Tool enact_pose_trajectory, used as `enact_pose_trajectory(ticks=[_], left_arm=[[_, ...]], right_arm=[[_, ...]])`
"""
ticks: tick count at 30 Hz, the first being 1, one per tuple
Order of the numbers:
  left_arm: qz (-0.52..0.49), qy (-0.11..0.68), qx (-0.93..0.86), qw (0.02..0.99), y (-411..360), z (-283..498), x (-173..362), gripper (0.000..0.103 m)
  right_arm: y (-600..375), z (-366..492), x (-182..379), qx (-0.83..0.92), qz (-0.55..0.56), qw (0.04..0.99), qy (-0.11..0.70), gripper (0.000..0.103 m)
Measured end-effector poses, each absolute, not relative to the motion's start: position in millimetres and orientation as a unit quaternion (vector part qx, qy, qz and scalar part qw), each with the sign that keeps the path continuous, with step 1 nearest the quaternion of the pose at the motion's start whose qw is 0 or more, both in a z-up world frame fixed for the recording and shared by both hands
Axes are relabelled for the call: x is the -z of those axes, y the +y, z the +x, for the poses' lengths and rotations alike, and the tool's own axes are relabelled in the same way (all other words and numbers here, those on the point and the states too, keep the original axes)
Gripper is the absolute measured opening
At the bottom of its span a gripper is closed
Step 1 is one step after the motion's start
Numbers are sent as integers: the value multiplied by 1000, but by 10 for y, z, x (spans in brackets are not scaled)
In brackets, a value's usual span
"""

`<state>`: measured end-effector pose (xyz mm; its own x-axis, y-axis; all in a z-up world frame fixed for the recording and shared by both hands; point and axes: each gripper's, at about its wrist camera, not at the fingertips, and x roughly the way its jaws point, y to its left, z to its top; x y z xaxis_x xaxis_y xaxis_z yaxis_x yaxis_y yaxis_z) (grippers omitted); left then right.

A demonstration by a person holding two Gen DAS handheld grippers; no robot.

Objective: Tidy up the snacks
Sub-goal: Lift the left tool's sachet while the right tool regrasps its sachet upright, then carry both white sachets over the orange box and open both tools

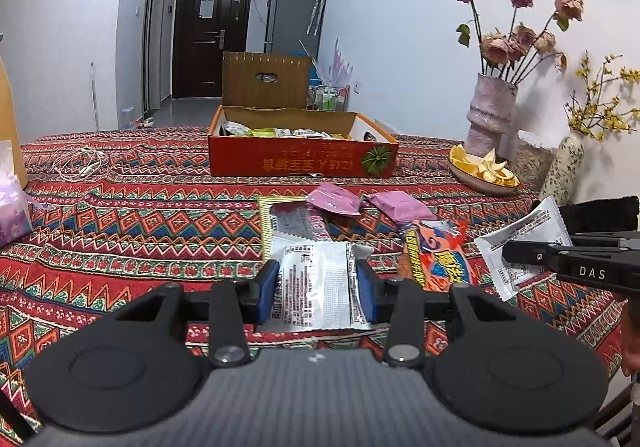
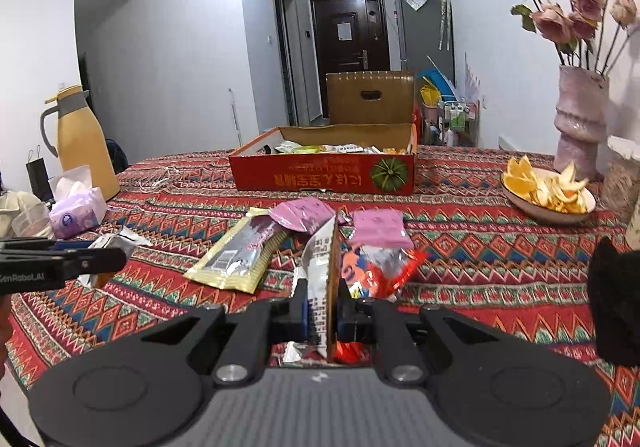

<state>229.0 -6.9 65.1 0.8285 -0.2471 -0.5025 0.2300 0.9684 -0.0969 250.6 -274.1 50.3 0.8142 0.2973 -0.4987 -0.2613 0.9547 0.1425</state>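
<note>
Left gripper (image 1: 319,289) clamped on a white snack packet (image 1: 320,287) lying flat between its blue pads – held above the patterned tablecloth (image 1: 140,231). Right gripper (image 2: 322,313) pinches a second white packet (image 2: 322,271) edge-on, upright between the fingers. Loose snacks just ahead; orange box (image 2: 324,177) beyond.

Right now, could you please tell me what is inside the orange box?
The orange box holds a layer of snack packets, green, white and yellow ones, near its far wall. Its front wall hides whatever lies lower and nearer, so the count is unclear.
</note>
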Motion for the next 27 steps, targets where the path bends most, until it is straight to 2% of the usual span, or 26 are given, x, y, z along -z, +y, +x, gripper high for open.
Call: enact_pose_trajectory(ticks=[5,14,22,27], left_arm=[[-18,259,140,956,-140,2283,-674,41],[3,240,138,961,-233,2724,-910,41],[21,196,138,971,-342,3500,-1245,41],[8,204,136,969,-345,4219,-1293,41]], right_arm=[[-2762,2463,-465,-144,33,951,271,12],[-2836,2727,-580,-166,40,955,244,12],[-2845,3434,-950,-182,0,962,204,12],[-2858,4059,-1112,-191,12,963,188,12]])
